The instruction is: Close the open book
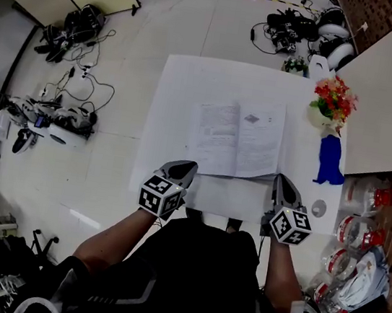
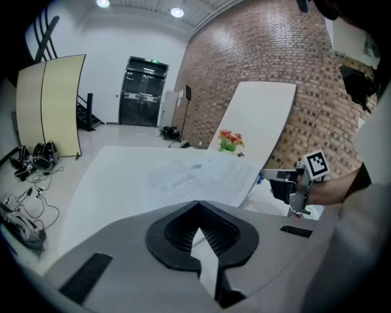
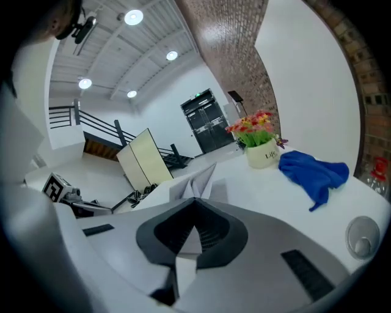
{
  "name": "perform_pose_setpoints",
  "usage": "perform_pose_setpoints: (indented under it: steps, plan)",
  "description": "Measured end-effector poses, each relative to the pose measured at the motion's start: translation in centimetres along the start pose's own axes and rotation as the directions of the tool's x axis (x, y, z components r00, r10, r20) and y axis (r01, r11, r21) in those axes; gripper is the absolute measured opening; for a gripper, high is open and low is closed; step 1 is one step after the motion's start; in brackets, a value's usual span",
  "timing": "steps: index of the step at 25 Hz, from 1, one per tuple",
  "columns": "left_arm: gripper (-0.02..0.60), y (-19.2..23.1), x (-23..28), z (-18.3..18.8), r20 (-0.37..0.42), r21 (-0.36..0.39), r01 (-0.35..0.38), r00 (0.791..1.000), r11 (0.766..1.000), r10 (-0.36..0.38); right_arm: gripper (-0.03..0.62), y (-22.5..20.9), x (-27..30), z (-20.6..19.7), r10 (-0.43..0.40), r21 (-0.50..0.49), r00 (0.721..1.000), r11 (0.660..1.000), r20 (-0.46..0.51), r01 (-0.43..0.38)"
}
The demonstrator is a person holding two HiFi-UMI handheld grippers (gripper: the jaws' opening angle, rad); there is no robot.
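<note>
The open book (image 1: 239, 138) lies flat in the middle of the white table (image 1: 175, 98), both pages face up. My left gripper (image 1: 189, 166) is at the book's near left corner, and its jaws are shut with nothing in them. In the left gripper view the book (image 2: 201, 174) spreads just beyond the left gripper (image 2: 198, 203). My right gripper (image 1: 280, 179) is at the book's near right corner and is also shut. In the right gripper view the book's page edges (image 3: 198, 182) rise just past the right gripper (image 3: 195, 200). I cannot tell whether either gripper touches the book.
A pot of red and yellow flowers (image 1: 331, 107) stands at the table's far right, with a blue cloth (image 1: 330, 161) in front of it and a small round lid (image 1: 319, 208) nearer. Cables and gear (image 1: 63, 118) lie on the floor at left, and plastic bottles (image 1: 360, 228) at right.
</note>
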State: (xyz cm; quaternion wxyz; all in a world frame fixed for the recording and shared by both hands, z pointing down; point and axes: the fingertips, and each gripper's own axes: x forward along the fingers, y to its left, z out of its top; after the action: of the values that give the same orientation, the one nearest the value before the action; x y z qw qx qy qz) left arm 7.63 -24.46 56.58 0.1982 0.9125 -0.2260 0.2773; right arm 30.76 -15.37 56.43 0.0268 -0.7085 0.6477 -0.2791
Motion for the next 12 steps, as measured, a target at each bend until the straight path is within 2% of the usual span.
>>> perform_pose_setpoints:
  steps: [5, 9, 12]
  plan:
    - [-0.006, 0.2, -0.5, -0.5, -0.009, -0.02, -0.026, 1.0, 0.999, 0.026, -0.002, -3.7, 1.1, -3.0, -0.049, 0.113, 0.993, 0.992, -0.104, 0.061]
    - [-0.006, 0.6, -1.0, -1.0, -0.006, -0.046, -0.045, 0.999, 0.998, 0.045, -0.002, -6.2, 1.3, -5.9, -0.097, 0.213, 0.971, 0.966, -0.221, 0.145]
    - [-0.006, 1.2, -1.3, -1.4, 0.0, -0.066, -0.062, 0.998, 0.996, 0.062, -0.002, -7.1, 1.2, -6.7, -0.119, 0.201, 0.957, 0.964, -0.264, 0.175]
